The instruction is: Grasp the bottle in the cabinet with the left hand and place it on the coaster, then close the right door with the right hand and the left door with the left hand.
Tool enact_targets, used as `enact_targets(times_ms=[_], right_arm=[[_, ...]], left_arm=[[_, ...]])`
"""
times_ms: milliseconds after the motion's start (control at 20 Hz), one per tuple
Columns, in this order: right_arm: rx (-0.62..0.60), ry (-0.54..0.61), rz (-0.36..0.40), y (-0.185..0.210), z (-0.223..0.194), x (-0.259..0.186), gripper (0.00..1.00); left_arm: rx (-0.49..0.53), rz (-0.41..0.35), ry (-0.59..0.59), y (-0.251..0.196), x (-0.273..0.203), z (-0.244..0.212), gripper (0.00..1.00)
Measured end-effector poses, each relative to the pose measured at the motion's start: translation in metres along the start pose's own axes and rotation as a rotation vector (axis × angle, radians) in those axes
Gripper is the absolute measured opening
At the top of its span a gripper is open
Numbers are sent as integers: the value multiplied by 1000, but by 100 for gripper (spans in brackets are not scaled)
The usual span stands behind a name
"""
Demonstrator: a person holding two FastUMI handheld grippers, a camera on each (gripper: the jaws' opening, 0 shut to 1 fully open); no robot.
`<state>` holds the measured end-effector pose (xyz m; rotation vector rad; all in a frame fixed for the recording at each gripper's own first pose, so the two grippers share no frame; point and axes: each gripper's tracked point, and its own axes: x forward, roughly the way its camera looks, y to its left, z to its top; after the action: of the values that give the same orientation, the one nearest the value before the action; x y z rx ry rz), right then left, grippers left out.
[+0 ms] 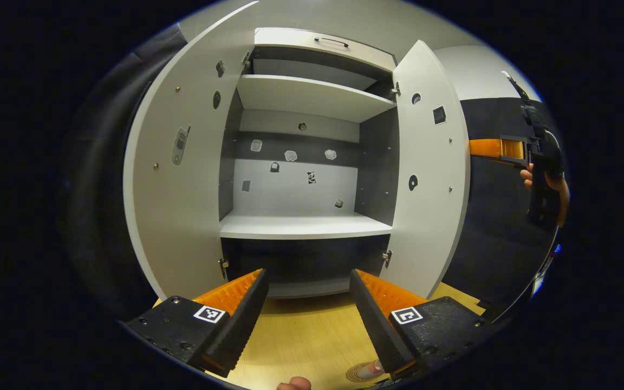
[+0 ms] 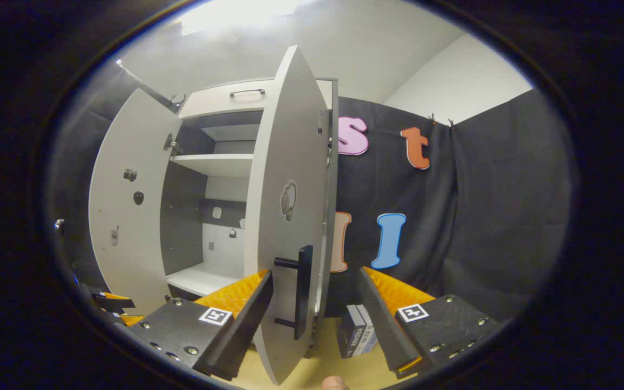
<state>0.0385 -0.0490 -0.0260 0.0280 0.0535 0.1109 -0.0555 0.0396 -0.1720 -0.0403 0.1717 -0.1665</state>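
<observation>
- Bottle [image 1: 369,370] stands on the coaster [image 1: 356,374], low beside the left gripper [image 1: 307,303]; shelves bare.
- Left gripper: jaws wide, empty.
- Right gripper [image 2: 314,309]: jaws wide around the right door [image 2: 285,227] edge, near its handle [image 2: 302,292], gripping nothing.
- Risk: pushing at the edge could let the fingers slip off the door.

Down at the bottom rim of the left gripper view, the coaster [image 1: 359,372] peeks out, half cut off, and the bottle [image 1: 370,369] on it hides behind the gripper finger. Small objects [image 1: 291,156] on the cabinet's back wall are too tiny to identify. In the right gripper view, the door handle [image 2: 303,291] blocks the door's edge.
</observation>
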Motion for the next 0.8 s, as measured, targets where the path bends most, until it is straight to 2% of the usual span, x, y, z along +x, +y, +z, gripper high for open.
enact_targets(times_ms=[350, 800], right_arm=[[18, 5, 92, 34, -1, 14, 96], [20, 3, 231, 100, 0, 32, 96]], left_arm=[[-9, 90, -8, 26, -17, 3, 95], [-14, 240, -18, 74, -51, 6, 95]])
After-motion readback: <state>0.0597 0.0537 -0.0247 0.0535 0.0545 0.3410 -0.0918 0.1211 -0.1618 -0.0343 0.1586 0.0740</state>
